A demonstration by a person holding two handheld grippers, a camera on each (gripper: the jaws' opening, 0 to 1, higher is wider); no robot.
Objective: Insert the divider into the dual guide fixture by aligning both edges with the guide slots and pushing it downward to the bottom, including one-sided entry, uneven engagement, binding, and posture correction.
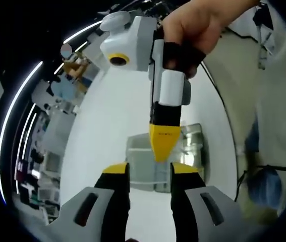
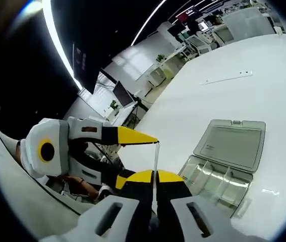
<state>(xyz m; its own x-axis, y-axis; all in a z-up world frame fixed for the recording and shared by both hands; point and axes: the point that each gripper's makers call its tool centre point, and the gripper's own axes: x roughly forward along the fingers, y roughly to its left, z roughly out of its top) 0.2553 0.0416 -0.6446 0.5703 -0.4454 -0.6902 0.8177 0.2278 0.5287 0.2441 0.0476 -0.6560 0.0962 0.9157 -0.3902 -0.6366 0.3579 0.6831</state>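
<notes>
My right gripper (image 2: 153,189) pinches the thin clear divider (image 2: 155,166) edge-on; my left gripper (image 1: 150,179) stands open and empty; high above the compartment box (image 2: 223,161), one edge may enter first and bind.

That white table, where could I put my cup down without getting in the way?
The table is bare beyond the open clear box, apart from a thin strip. It is crowded by the box, where both grippers meet around the divider.

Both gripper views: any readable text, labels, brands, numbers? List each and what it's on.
None can be read.
Yellow tip of the right gripper: faint embossed mark, too small to read.
Open lid of the clear organizer box: a small moulded mark, blurred.
Left gripper body: a dark reddish label, illegible.
Background screens and signs: too small.
</notes>
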